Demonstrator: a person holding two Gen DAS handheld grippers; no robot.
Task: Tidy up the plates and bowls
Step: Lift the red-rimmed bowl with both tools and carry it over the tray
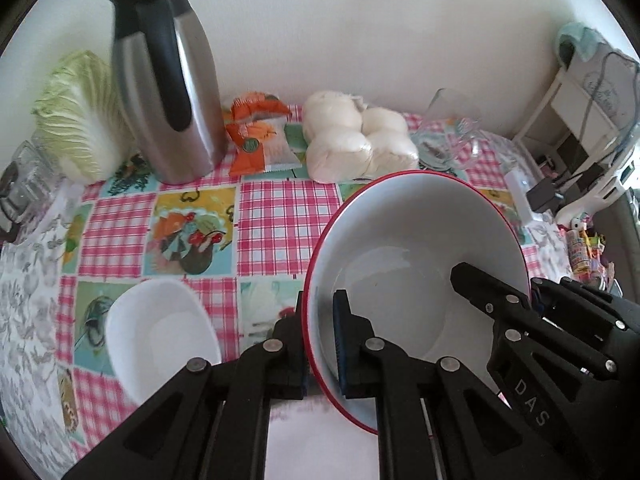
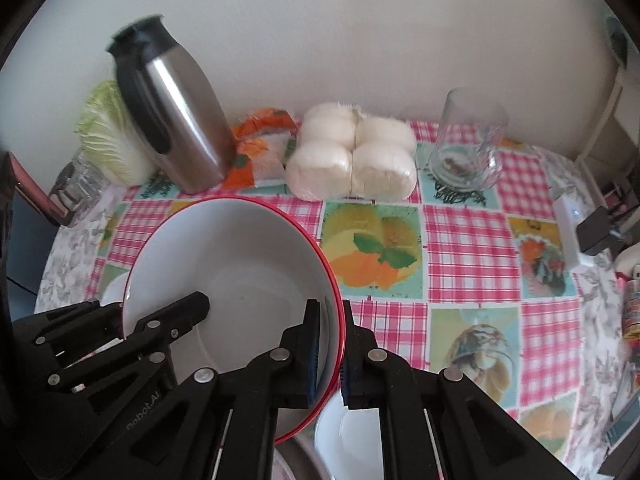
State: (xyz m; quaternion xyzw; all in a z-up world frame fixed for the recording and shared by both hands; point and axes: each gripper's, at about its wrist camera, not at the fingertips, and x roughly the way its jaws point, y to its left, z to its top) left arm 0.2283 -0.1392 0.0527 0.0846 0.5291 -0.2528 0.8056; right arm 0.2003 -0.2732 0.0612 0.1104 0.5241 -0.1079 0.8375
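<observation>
Left wrist view: the left gripper (image 1: 320, 344) pinches the red-rimmed bowl (image 1: 416, 248) — glossy, round, white inside — above the checked, oilcloth-covered desk (image 1: 276, 220); a smaller white bowl (image 1: 160, 332) sits below-left. Right wrist view: the right gripper (image 2: 332, 354) clamps the opposite rim; a brushed-steel jug (image 2: 180, 124) stands behind.

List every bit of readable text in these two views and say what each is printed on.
"DAS": on the right tool's black body, seen from the left wrist.
"nobot.AI" (first letter unclear): on the left tool's black body, seen from the right wrist.
Orange snack packet: print too blurred to read.
Colourful packets at the table's right edge: too small to read.
</observation>
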